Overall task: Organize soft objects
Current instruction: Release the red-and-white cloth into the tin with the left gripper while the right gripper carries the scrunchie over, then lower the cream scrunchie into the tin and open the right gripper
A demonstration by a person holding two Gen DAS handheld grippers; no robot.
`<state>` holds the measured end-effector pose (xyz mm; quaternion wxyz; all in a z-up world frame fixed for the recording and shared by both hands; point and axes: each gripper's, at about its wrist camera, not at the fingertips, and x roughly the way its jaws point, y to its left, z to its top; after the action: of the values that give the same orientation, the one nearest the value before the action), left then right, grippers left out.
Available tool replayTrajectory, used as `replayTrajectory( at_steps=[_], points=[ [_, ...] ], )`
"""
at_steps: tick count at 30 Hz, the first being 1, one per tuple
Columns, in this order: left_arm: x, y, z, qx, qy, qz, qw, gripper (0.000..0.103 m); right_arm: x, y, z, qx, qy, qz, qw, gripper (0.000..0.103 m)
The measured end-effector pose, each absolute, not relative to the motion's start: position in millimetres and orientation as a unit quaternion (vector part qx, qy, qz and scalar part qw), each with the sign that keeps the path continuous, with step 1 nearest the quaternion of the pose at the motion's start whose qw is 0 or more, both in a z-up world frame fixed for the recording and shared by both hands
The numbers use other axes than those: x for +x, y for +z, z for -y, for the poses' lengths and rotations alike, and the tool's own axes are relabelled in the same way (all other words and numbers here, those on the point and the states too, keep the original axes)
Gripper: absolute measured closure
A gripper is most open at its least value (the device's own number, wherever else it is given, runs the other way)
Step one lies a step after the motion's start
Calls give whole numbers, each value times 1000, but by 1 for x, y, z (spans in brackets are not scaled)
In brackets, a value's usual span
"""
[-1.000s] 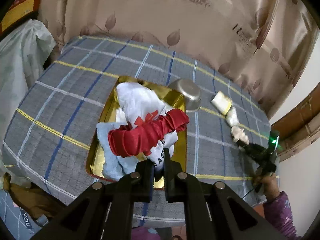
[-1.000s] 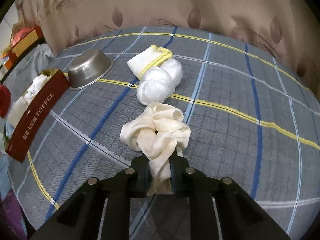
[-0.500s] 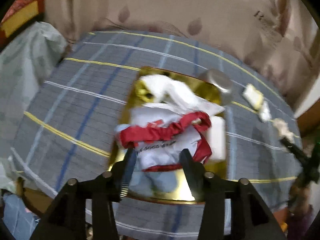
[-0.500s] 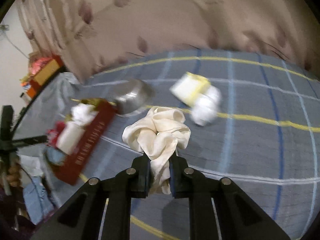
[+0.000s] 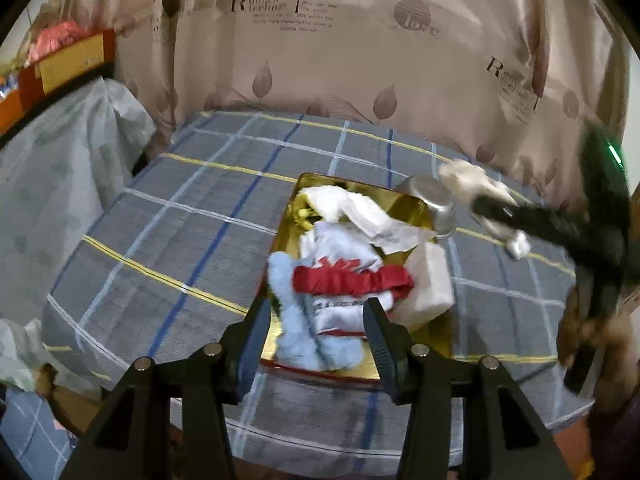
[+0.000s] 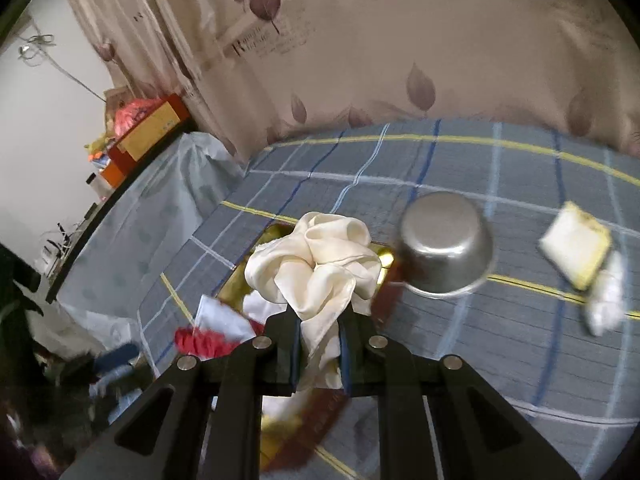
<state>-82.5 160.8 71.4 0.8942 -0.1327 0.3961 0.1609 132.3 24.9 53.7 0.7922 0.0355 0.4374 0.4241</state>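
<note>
A gold tin tray (image 5: 404, 200) on the checked table holds a red scrunchie (image 5: 352, 280), a white printed cloth (image 5: 340, 246), a light blue cloth (image 5: 296, 320) and a white block (image 5: 430, 284). My left gripper (image 5: 318, 326) is open and empty above the tray's near end. My right gripper (image 6: 318, 344) is shut on a cream scrunchie (image 6: 316, 264) and holds it in the air over the tray (image 6: 276, 236); it shows blurred in the left wrist view (image 5: 472, 184). The red scrunchie (image 6: 200, 340) also shows below.
An upturned steel bowl (image 6: 446, 242) sits beside the tray's far corner. A folded white and yellow cloth (image 6: 576, 248) and a white bundle (image 6: 606, 304) lie to the right. A plastic-covered surface (image 5: 52, 184) borders the table's left; a curtain hangs behind.
My left gripper opened and dropped the red scrunchie onto the pile in the tray, then drew back. My right gripper lifted the cream scrunchie off the table and carried it left over the tray.
</note>
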Motion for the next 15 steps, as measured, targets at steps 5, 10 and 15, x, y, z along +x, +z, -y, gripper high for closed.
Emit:
replayTrajectory(
  at_steps=[5, 10, 15],
  points=[
    [-90, 70, -151, -84, 175, -382, 904, 54, 145, 33, -60, 31, 399, -466, 789, 88],
    [-92, 70, -152, -67, 176, -376, 907, 54, 157, 8, -82, 29, 363, -500, 786, 88],
    [-91, 64, -166, -105, 159, -391, 900, 54, 159, -8, -92, 30, 349, -522, 777, 87]
  ],
)
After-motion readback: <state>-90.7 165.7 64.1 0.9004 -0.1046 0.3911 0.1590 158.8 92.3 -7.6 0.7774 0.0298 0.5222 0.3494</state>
